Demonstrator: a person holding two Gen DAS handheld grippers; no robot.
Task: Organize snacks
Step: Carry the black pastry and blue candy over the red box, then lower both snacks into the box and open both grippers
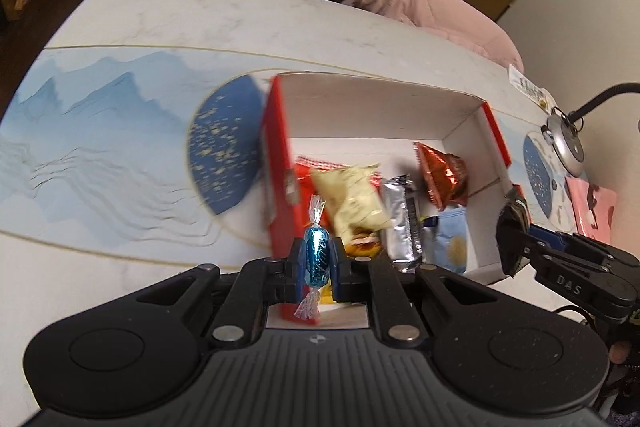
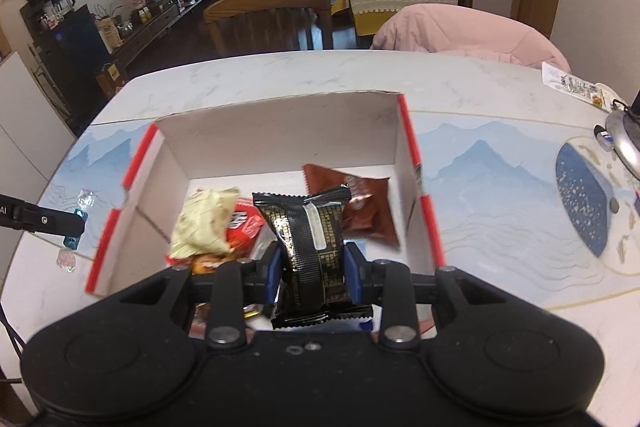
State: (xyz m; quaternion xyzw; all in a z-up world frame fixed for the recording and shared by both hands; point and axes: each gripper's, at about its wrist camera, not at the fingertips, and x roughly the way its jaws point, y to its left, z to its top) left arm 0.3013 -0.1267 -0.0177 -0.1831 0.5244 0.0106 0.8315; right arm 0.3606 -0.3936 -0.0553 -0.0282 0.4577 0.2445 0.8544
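The left gripper (image 1: 316, 259) is clenched on a blue foil-wrapped candy (image 1: 317, 259), which stands upright between the blue pads with its twisted clear ends sticking out above and below. Just ahead of those fingers stands the red outer wall of the open cardboard box (image 1: 280, 155), white inside. Beyond and to the right of the candy, inside the box, lie a pale yellow snack packet (image 1: 354, 197), a silver wrapper (image 1: 402, 223), a copper-orange foil packet (image 1: 440, 171) and a light blue packet (image 1: 452, 243).

The right gripper (image 2: 314, 269) grips a black packet with gold pattern (image 2: 314, 247), held upright between its pads over the near part of the box (image 2: 280, 135). Ahead and to its right lies a brown packet (image 2: 360, 203); ahead and to its left, the pale yellow packet (image 2: 206, 223) rests on a red wrapper (image 2: 244, 223). Far left of these fingers, outside the box wall, the left gripper's tip holds the candy (image 2: 76, 241) over the marble table (image 2: 320, 75) with its blue mountain-print runner (image 2: 492, 163).
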